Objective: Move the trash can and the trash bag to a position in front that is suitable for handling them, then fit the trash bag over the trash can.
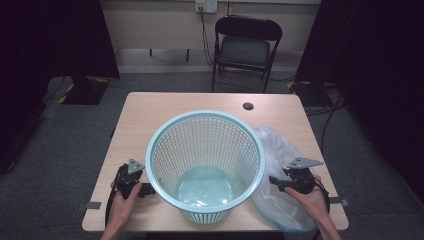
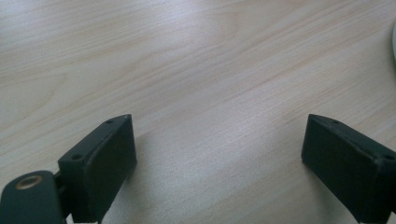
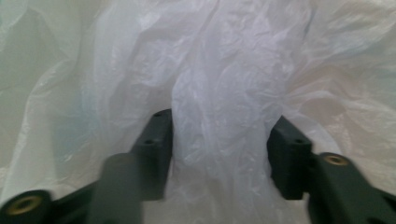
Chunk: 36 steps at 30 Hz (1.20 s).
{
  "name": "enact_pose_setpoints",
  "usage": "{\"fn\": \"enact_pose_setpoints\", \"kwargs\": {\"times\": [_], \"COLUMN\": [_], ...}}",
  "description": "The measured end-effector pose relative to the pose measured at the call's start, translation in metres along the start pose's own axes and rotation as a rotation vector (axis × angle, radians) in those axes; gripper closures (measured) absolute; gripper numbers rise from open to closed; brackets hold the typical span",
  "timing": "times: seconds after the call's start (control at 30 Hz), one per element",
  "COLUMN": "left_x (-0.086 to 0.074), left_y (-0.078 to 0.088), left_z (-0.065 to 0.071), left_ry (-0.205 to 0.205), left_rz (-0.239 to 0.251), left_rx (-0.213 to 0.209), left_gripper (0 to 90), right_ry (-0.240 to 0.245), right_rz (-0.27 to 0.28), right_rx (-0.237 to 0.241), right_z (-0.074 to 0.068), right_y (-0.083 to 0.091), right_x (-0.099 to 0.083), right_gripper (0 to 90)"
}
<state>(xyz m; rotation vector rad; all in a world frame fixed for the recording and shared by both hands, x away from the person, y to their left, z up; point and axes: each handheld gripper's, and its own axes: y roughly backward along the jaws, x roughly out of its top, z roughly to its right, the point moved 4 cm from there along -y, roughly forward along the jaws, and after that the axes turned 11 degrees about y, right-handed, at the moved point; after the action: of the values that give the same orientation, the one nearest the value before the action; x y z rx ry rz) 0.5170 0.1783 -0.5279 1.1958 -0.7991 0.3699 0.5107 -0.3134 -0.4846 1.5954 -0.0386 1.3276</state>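
Between the part-open jaws of the right gripper (image 3: 219,154) a raised fold of the clear plastic bag (image 3: 224,84) is framed, not visibly pinched. Beyond it, the basket (image 1: 205,165) stands just beside. Jaws should be closed squarely on that fold before lifting. The left gripper (image 2: 219,163) is held open over bare table (image 2: 187,56).

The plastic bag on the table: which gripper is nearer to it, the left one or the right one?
Right. The right gripper is over the plastic bag, with a fold of it between its jaws. The left gripper rests on the far side of the basket, over bare table.
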Motion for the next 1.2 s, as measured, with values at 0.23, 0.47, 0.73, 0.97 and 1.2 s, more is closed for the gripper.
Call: {"fn": "enact_pose_setpoints", "kwargs": {"times": [0.23,0.47,0.73,0.97,1.2], "left_x": [0.000,0.000,0.000,0.000,0.000], "left_y": [0.000,0.000,0.000,-0.001,-0.001], "left_z": [0.000,0.001,0.000,0.001,0.001], "left_ry": [0.002,0.003,-0.003,-0.001,-0.001], "left_rz": [0.000,-0.002,-0.008,-0.008,-0.008], "left_rx": [0.003,0.003,0.001,-0.001,0.001], "left_gripper": [9.2,8.9,8.1,6.7,6.6], "right_ry": [-0.012,-0.027,-0.028,0.008,0.014], "right_rz": [0.028,-0.018,-0.071,-0.067,-0.056], "right_rx": [-0.065,-0.070,-0.053,-0.022,0.000], "right_z": [0.007,0.013,0.010,0.004,0.002], "right_y": [-0.003,-0.015,-0.030,-0.035,-0.031], "right_x": [0.004,-0.004,-0.011,-0.012,-0.011], "right_gripper": [22.4,18.9,17.9,50.7,79.3]}}
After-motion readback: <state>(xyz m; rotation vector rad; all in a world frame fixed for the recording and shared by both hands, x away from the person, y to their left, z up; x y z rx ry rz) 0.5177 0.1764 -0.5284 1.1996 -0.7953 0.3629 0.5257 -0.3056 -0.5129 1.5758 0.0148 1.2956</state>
